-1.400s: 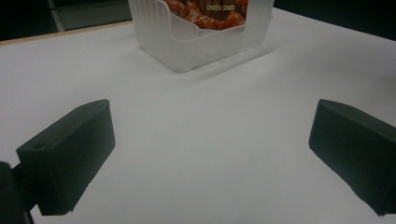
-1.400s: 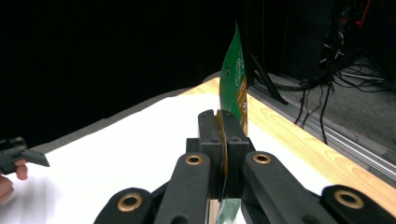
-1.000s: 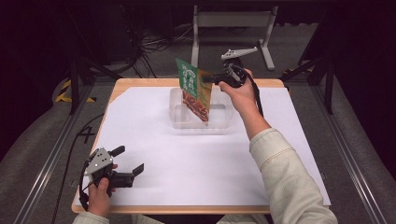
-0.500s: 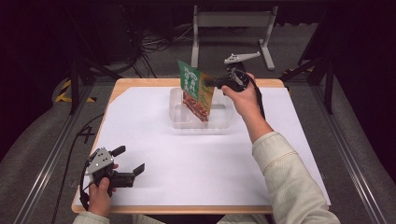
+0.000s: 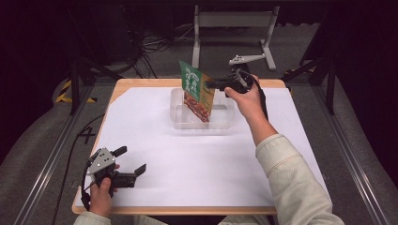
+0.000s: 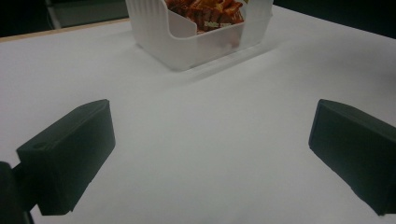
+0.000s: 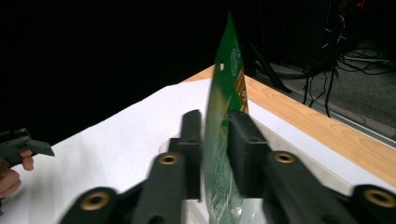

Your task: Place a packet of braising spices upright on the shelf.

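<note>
Right tongs (image 5: 209,84) jaws just easing apart, green snack packet (image 5: 196,92) between them, standing upright in clear bin (image 5: 220,120) below tips — likely release so packet stays filed on edge. Left tongs (image 5: 132,161) released wide, idle near tabletop (image 5: 197,164) front edge, bin far ahead.

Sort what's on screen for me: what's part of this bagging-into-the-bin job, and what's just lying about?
In the job:
- green snack packet, standing in the bin
- clear plastic bin
- right gripper, jaws just opening, the packet between them

Lying about:
- left gripper, open, idle near the table's front edge
- white sheet
- metal stand beyond the table
- floor cables
</note>
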The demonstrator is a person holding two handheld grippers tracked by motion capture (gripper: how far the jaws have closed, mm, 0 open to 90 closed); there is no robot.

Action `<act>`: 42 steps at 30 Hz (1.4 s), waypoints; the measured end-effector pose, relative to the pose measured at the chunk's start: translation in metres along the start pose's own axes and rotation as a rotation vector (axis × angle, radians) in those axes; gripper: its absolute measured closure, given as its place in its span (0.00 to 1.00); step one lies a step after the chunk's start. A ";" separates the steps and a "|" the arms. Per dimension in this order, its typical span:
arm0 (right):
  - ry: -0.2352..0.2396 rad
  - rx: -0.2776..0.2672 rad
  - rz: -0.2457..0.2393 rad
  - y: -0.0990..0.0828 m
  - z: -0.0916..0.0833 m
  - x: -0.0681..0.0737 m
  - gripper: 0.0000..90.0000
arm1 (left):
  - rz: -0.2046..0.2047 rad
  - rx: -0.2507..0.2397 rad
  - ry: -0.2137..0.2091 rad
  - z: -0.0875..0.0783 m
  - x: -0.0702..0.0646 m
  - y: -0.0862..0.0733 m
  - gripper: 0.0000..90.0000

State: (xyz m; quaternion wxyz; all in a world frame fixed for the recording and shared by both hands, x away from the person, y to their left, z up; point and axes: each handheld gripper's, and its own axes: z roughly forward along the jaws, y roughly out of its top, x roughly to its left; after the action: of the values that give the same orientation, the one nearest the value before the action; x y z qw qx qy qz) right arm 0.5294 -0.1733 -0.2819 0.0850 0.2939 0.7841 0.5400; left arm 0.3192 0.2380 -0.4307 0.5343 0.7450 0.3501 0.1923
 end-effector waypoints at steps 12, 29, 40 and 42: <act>0.075 -0.056 -0.004 0.002 -0.017 0.007 0.42 | -0.001 0.004 -0.003 0.001 0.000 0.001 0.01; 0.057 -0.114 -0.091 -0.006 -0.074 0.037 0.32 | 0.005 -0.008 -0.011 0.006 0.001 0.006 0.01; 0.038 -0.132 -0.102 -0.020 -0.113 0.044 0.31 | 0.013 -0.007 -0.023 0.013 0.000 0.009 0.01; 0.023 -0.134 -0.109 -0.024 -0.120 0.045 0.31 | 0.022 -0.011 -0.015 0.014 0.000 0.010 0.01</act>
State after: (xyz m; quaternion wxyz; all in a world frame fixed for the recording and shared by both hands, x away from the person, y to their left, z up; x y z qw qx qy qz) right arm 0.4300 -0.2496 -0.2466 0.1248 0.2382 0.7621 0.5890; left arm 0.3317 0.2274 -0.4263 0.5389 0.7473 0.3366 0.1945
